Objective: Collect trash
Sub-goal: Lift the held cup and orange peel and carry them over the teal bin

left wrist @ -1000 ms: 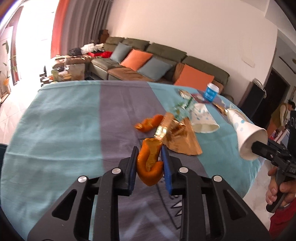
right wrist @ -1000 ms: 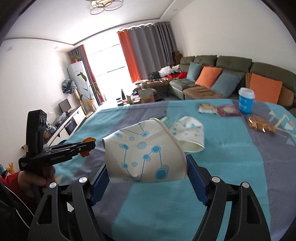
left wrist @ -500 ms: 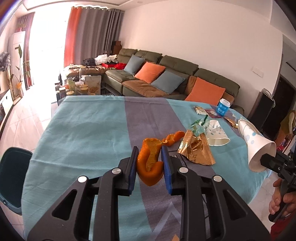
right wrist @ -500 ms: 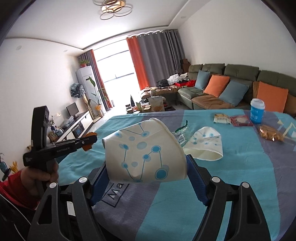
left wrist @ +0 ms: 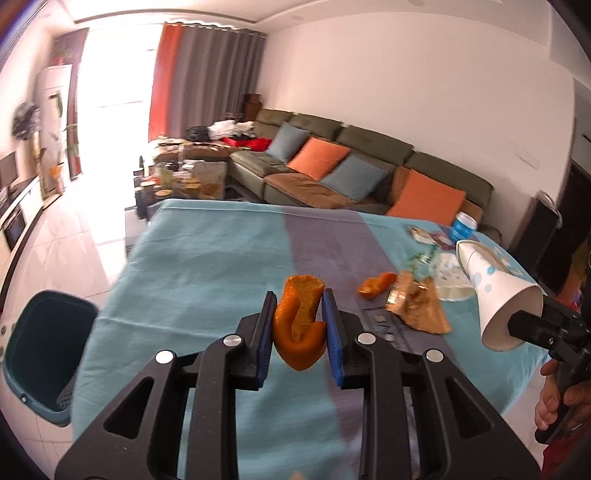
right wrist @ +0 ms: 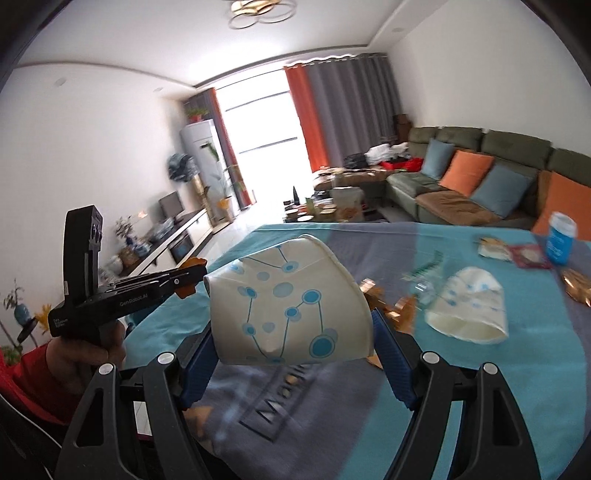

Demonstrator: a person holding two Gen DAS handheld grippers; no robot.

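orange peel [left wrist: 300, 325] between left gripper [left wrist: 299, 314] pads, above table [left wrist: 207, 266]

A home living room: a green sectional sofa [right wrist: 491, 177] with orange and blue cushions at two o'clock, curtained window [right wrist: 258, 122] at twelve, television [right wrist: 170, 204] at ten, ceiling lamp [right wrist: 258, 11] overhead.

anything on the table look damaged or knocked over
Yes. A white paper cup with blue dots lies on its side on the tablecloth, squashed out of round. Beside it a gold wrapper lies torn open, and a loose orange peel sits nearby.
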